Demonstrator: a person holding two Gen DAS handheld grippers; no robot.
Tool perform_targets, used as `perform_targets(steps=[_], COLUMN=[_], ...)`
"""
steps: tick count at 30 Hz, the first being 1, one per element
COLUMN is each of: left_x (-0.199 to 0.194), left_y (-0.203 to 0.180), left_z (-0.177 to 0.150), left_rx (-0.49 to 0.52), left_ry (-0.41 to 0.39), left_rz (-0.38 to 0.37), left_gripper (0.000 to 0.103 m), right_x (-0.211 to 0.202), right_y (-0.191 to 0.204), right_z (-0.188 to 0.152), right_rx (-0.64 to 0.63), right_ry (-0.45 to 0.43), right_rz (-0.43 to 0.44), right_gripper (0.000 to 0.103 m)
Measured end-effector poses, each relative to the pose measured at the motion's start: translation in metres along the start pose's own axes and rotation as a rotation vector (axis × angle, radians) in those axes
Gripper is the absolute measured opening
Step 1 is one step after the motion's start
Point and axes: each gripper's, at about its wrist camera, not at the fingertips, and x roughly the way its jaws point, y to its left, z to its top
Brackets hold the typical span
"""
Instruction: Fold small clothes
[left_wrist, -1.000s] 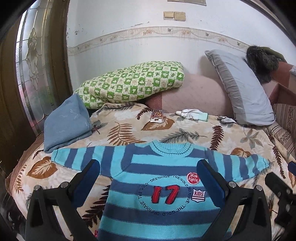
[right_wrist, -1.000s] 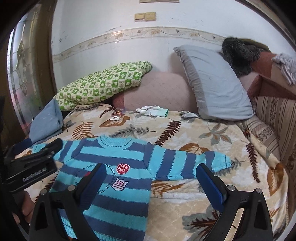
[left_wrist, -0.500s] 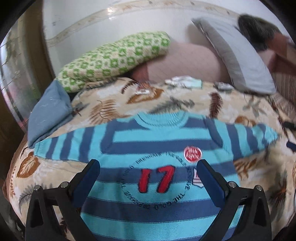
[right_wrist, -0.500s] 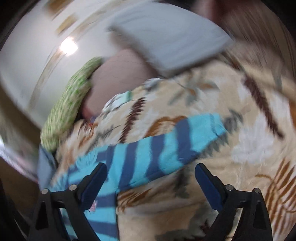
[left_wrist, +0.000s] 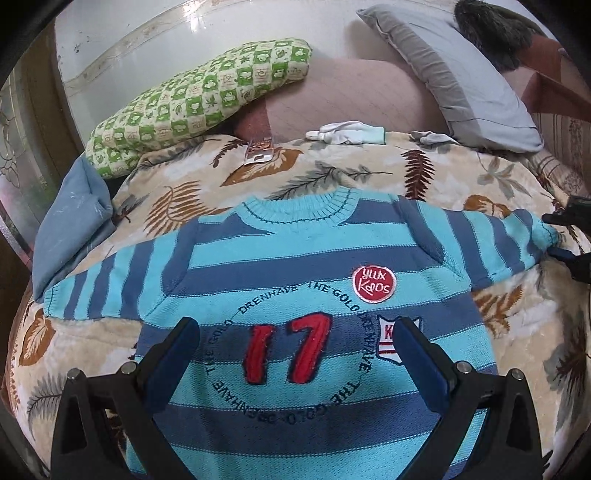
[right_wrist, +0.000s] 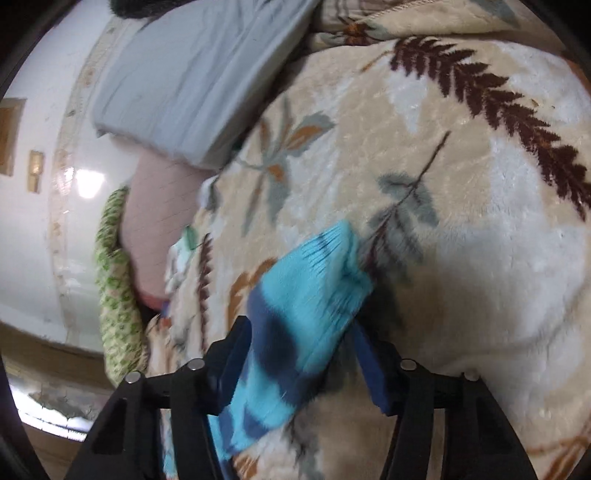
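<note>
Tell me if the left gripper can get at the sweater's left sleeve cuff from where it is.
Probably yes. The left gripper hangs open over the striped sweater's chest, and the sleeve cuff lies flat and uncovered on the blanket to its left, with nothing between.

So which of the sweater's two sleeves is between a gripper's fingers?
The sleeve beside the grey pillow; the right gripper straddles its cuff. The other sleeve, by the blue cushion, lies untouched.

right gripper (right_wrist: 299, 354) now astride sleeve cuff (right_wrist: 325, 266)

Sweater (left_wrist: 295, 280): ribbed knit cloth, matt. Blanket (right_wrist: 461, 229): plush fleece, faint sheen. Wall (left_wrist: 147, 48): glossy, smooth.
</note>
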Motion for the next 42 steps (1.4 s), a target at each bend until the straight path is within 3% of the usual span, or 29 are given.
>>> perform_targets(steps=[4, 6, 8, 10, 15, 19, 26, 32, 36, 38, 39, 42], left_x=[0.004, 0.007, 0.009, 0.010, 0.007, 0.002, -0.015, -0.020, -0.019, -0.018, -0.018, -0.016], left_y=[0.001, 0.001, 0.001, 0.003, 0.018, 0.039, 0.082, 0.117, 0.141, 0.148, 0.151, 0.155], left_z=[0.001, 0.002, 0.002, 0.002, 0.005, 0.008, 0.011, 0.004, -0.003, -0.006, -0.006, -0.005], left_rx=[-0.005, -0.008, -0.007, -0.006, -0.054, -0.109, -0.229, -0.280, -0.323, -0.340, -0.341, -0.339], left_ry=[0.010, 0.016, 0.022, 0.021, 0.019, 0.006, -0.022, -0.023, -0.011, -0.003, -0.004, -0.009], left_rz=[-0.004, -0.005, -0.001, 0.004, 0.013, 0.034, 0.065, 0.108, 0.139, 0.140, 0.144, 0.160], left_gripper=[0.103, 0.103, 0.103, 0.103, 0.103, 0.103, 0.103, 0.103, 0.103, 0.103, 0.103, 0.103], right_x=[0.007, 0.011, 0.015, 0.017, 0.003, -0.013, -0.006, 0.040, 0.091, 0.114, 0.119, 0.121], right_y=[-0.004, -0.002, -0.004, -0.011, 0.003, 0.040, 0.124, 0.195, 0.229, 0.240, 0.243, 0.251], right_z=[0.008, 0.009, 0.008, 0.010, 0.003, -0.008, -0.061, -0.139, -0.197, -0.217, -0.225, -0.228], right_rx=[0.022, 0.010, 0.007, 0.039, -0.001, -0.066, -0.149, -0.255, -0.305, -0.312, -0.301, -0.282], right_ry=[-0.026, -0.036, -0.039, -0.044, -0.074, -0.085, 0.065, 0.251, 0.438, 0.482, 0.495, 0.521], right_rz=[-0.013, -0.024, -0.032, -0.009, 0.044, 0.184, 0.431, 0.542, 0.554, 0.578, 0.593, 0.662], right_gripper=[0.052, 0.042, 0.022, 0.016, 0.013, 0.013, 0.013, 0.013, 0.024, 0.056, 0.080, 0.081])
